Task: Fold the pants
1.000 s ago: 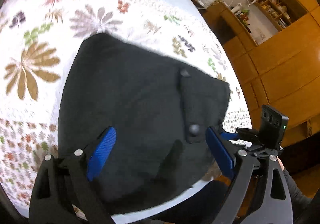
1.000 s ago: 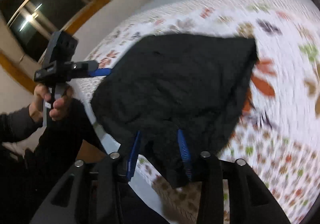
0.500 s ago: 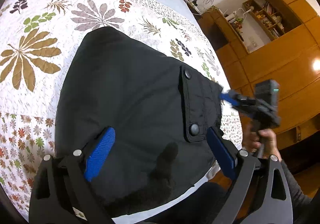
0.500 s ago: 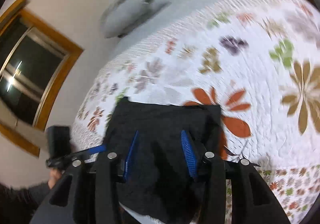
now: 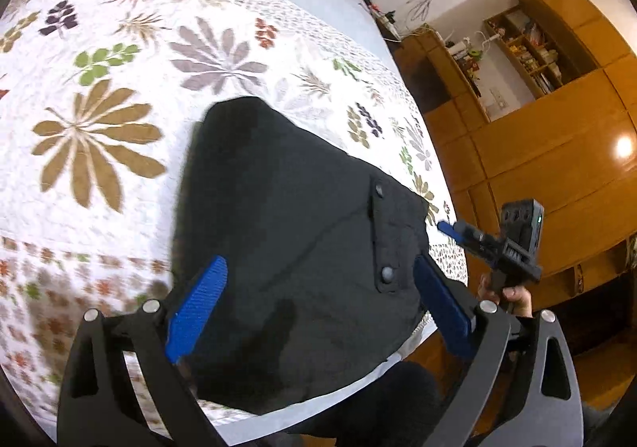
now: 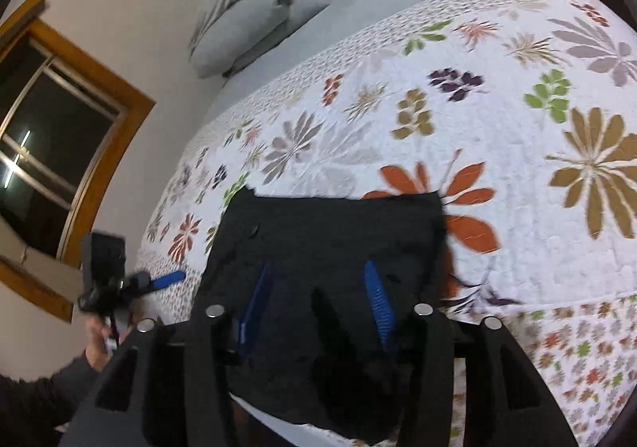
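The black pants lie folded in a compact stack near the bed's front edge, a buttoned pocket flap facing up on the right side. They also show in the right wrist view. The gripper whose camera gives the left wrist view is open and empty above the stack's near part. The gripper whose camera gives the right wrist view is open and empty over the stack. Each gripper shows in the other's view, off the bed's edge beside the pants.
The bed carries a white quilt with a floral print. Grey pillows and clothes lie at the head of the bed. Wooden cabinets and shelves stand past one bed edge, a window past another.
A second ago the gripper filmed by the right wrist camera held a raised fold of the pants; it has let go and drawn back. The pants now lie flat and folded.
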Demonstrator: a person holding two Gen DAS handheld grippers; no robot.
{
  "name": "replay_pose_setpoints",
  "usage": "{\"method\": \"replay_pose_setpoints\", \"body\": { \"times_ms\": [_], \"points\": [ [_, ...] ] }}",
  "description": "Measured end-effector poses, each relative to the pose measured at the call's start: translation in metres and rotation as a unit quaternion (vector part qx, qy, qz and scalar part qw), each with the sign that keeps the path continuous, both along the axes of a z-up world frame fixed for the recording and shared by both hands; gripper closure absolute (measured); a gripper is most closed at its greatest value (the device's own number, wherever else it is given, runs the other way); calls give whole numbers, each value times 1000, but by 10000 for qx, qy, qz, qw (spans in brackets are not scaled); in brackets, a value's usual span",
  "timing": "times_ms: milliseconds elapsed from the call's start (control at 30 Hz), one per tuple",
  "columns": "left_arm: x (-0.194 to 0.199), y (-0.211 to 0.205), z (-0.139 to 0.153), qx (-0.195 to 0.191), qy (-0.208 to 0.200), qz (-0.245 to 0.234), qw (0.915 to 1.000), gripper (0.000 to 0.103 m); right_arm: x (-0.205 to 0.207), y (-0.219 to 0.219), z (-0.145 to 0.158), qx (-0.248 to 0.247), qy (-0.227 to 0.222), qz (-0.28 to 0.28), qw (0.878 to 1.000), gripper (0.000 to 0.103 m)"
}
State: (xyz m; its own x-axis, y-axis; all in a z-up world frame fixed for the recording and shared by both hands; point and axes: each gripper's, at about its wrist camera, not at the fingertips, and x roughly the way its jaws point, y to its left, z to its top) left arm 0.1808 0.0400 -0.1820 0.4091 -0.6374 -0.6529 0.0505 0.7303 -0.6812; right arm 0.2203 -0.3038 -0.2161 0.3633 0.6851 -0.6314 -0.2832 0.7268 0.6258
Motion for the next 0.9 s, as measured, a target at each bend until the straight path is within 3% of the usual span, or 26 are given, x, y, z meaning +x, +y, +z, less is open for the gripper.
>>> {"method": "replay_pose_setpoints", "body": {
  "times_ms": [267,300,333,400,433,633,900],
  "points": [
    [33,58,-45,-742,867,118,9934,9,11,4,-46,-131,545,-83,9984,53],
    [37,62,-50,-879,896,64,9921,9,11,2,-43,-83,555,-72,9984,46],
    [40,63,-55,-1009,941,6,9904,9,9,-3,-36,36,544,-49,9985,29],
    [47,63,-65,-1332,1060,-172,9853,9,4,-15,-28,149,521,-91,9985,7],
    [51,61,-70,-1439,1105,-294,9830,9,2,-22,-26,188,557,-134,9982,4],
    [72,41,-98,-1292,1497,-878,9763,9,-8,-65,-60,742,1388,-297,9871,4],
    [89,29,-109,-1485,1455,-1220,9705,9,-11,-66,-98,1044,1750,-151,9789,4]
  ]
}}
